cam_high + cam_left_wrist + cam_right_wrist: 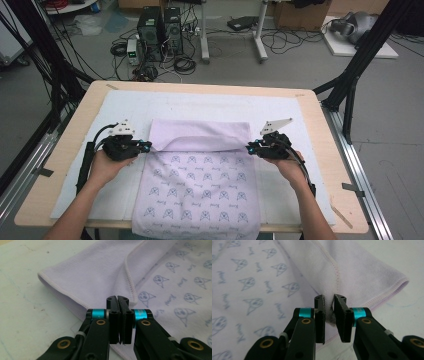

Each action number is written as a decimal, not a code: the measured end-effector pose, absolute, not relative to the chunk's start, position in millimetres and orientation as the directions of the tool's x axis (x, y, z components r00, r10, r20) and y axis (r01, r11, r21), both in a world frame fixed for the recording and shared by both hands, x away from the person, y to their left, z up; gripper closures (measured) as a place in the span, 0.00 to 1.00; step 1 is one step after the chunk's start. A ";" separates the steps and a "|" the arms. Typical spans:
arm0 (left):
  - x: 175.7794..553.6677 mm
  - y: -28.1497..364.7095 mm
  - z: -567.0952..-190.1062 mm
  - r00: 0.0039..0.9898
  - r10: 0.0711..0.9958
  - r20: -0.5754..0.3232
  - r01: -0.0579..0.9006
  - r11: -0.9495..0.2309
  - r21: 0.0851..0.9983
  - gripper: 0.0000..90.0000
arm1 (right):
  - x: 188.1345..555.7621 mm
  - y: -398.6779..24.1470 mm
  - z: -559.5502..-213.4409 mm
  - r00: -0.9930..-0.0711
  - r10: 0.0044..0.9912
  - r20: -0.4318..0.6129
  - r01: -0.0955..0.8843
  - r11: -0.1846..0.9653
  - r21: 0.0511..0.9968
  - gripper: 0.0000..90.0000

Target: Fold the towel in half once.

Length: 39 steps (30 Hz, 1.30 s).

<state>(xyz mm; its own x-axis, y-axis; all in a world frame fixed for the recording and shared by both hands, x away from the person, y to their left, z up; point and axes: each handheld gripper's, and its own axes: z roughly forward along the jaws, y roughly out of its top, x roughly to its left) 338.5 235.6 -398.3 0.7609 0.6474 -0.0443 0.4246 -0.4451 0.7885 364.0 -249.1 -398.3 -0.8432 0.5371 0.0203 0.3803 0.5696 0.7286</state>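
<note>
On the pale wooden counter (320,130), over a white mat (125,107), lies a lilac terry towel printed with small blue cat faces (200,190). Its far part is folded back toward the person, so a plain lilac band (200,132) lies across the printed side, and its near end hangs over the counter's front edge.

At the towel's left side, the left gripper (145,146) sits at the end of the folded flap. From the left gripper view, its black jaws are pressed tight together with no cloth visible between them, the left gripper (117,298) resting just at the stitched hem (128,277) of the flap. The left hand (107,165) holds it from below.

At the towel's right side, the right gripper (251,147) meets the other end of the flap. From the right gripper view, the right gripper (329,300) has its jaws pinched on a ridge of lilac cloth, a narrow gap between them packed with the fabric, near the stitched seam (335,267). The right hand (290,167) holds it.

Beyond the counter, black computer towers (160,32) stand on the grey floor among cables.
</note>
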 end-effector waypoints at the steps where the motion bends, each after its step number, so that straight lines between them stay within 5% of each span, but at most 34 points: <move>1: 333.2 238.7 -398.9 0.765 0.643 -0.040 0.422 -0.452 0.786 0.97 | 358.1 -250.8 -397.1 -0.845 0.534 0.027 0.380 0.565 0.732 0.85; 3: 322.7 245.6 -402.3 0.768 0.639 -0.046 0.423 -0.451 0.786 0.95 | 345.3 -254.8 -395.8 -0.863 0.505 0.030 0.359 0.571 0.738 0.83; 6: 314.2 254.1 -406.8 0.754 0.655 -0.054 0.448 -0.452 0.771 0.74 | 327.2 -260.9 -393.2 -0.888 0.456 0.057 0.333 0.553 0.764 0.74; 9: 316.8 256.4 -407.4 0.743 0.665 -0.081 0.464 -0.424 0.778 0.69 | 323.4 -261.6 -392.3 -0.879 0.475 0.035 0.338 0.570 0.749 0.69; 19: 330.3 230.7 -412.9 0.767 0.631 -0.113 0.462 -0.422 0.780 0.69 | 353.2 -247.9 -404.8 -0.843 0.529 0.094 0.413 0.525 0.744 0.62; 28: 322.2 226.5 -430.5 0.796 0.594 -0.118 0.488 -0.514 0.705 0.70 | 342.3 -239.6 -420.1 -0.886 0.440 0.149 0.417 0.611 0.672 0.69; 39: 320.9 236.9 -421.1 0.775 0.621 -0.113 0.474 -0.454 0.755 0.69 | 341.2 -247.8 -402.0 -0.876 0.463 0.135 0.396 0.531 0.750 0.68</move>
<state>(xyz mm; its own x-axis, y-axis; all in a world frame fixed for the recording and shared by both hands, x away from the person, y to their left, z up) 320.9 236.9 -421.1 0.7755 0.6212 -0.1132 0.4737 -0.4539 0.7547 341.2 -247.8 -402.0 -0.8762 0.4626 0.1352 0.3958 0.5306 0.7495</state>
